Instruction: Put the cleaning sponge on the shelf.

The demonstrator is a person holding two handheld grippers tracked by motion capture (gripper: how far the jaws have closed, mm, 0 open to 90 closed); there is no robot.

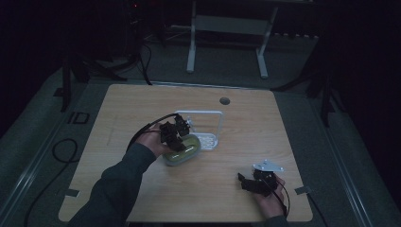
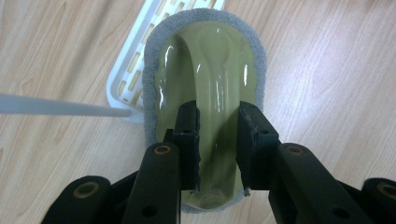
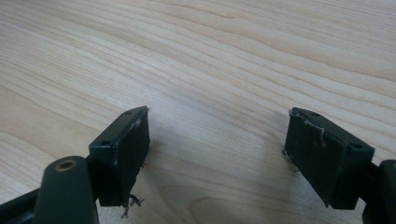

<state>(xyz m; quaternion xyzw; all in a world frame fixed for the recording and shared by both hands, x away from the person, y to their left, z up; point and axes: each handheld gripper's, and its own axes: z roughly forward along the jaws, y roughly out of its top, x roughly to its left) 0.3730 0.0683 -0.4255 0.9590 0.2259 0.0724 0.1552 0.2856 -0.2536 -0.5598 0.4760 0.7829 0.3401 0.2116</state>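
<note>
Scrubber position: the oval scrubbing brush with a glossy olive-green plastic handle and grey felt-like pad rim [image 2: 210, 60] lies flat on the pale wood-grain bench [image 1: 142, 106], its far end overlapping the near corner of the white slotted plastic tray [image 2: 126, 79]. In the high view the scrubber [image 1: 182, 152] sits just on the person's side of that tray [image 1: 208, 140], roughly mid-bench.

Left claw [image 2: 218, 144]: comes down on the scrubber from above, its two black pads either side of the raised arched grip of the green handle. Both pads press against the sides of the grip; narrow stance, holding the scrubber by its handle. In the high view the left claw [image 1: 174, 136] sits over the near-left part of the scrubber, with the left hand [image 1: 152, 142] and a dark sleeve behind it and a black cable looping off toward the tray's far side.

White tray detail: a thin white wire frame [image 1: 201, 113] rises from the tray on the side away from the scrubber; one pale bar of it crosses the left gripper view, left of the scrubber.

Right claw [image 3: 217, 154]: wide apart, nothing between the pads, bare bench wood underneath. In the high view it [image 1: 246, 182] is well apart from the scrubber, toward the near right corner of the bench, held in the right hand [image 1: 269, 201], grey three-cornered plate on top.
</note>
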